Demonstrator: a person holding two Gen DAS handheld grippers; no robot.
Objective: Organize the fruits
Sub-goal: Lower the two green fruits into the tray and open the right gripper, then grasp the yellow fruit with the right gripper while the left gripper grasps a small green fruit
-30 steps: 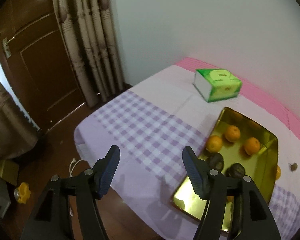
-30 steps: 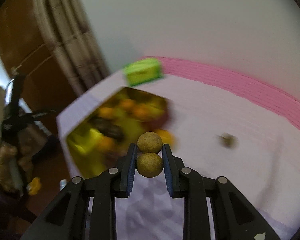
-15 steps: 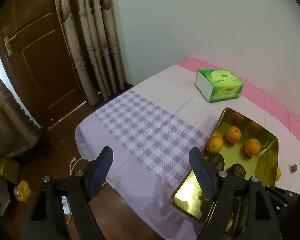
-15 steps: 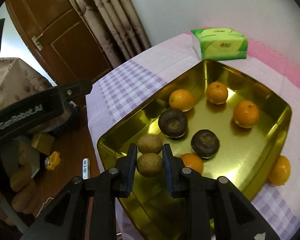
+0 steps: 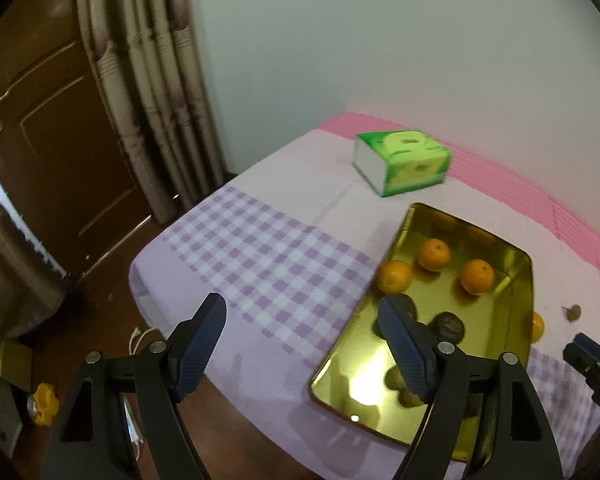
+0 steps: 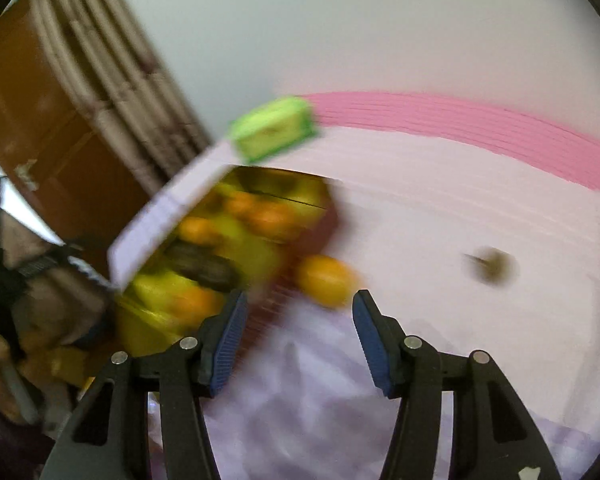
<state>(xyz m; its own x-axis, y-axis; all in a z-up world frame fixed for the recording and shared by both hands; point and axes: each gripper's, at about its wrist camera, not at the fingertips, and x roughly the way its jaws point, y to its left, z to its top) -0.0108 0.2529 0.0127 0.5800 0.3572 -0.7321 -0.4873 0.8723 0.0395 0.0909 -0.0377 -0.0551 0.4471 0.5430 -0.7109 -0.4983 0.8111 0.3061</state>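
- The right gripper [image 6: 298,332], black with blue ribbed pads, points down at the table; its jaws are opening and nothing sits between them.
- Just beyond its fingertips, a lone round orange fruit [image 6: 327,280] lies on the cloth, just outside the tray's edge.
- Farther right on the pale cloth sits a small brown fruit with a stem [image 6: 494,266], well apart from the tray; this view is heavily blurred.
- The left gripper [image 5: 300,348], also black with blue pads, hangs with its jaws wide apart and empty, over the near table edge.
- Beside its right finger lies the shiny gold rectangular metal tray [image 5: 522,280], on a lilac checked tablecloth [image 5: 268,264].
- Inside the tray are three oranges [image 5: 434,254], two dark brown round fruits [image 5: 448,326], and two small olive-brown round fruits [image 5: 394,378] near the front corner, partly hidden by the finger.
- Behind the tray stands a green and white tissue box [image 5: 404,160].
- Beyond the table are beige curtains [image 5: 152,92] and a brown wooden door [image 5: 56,152].
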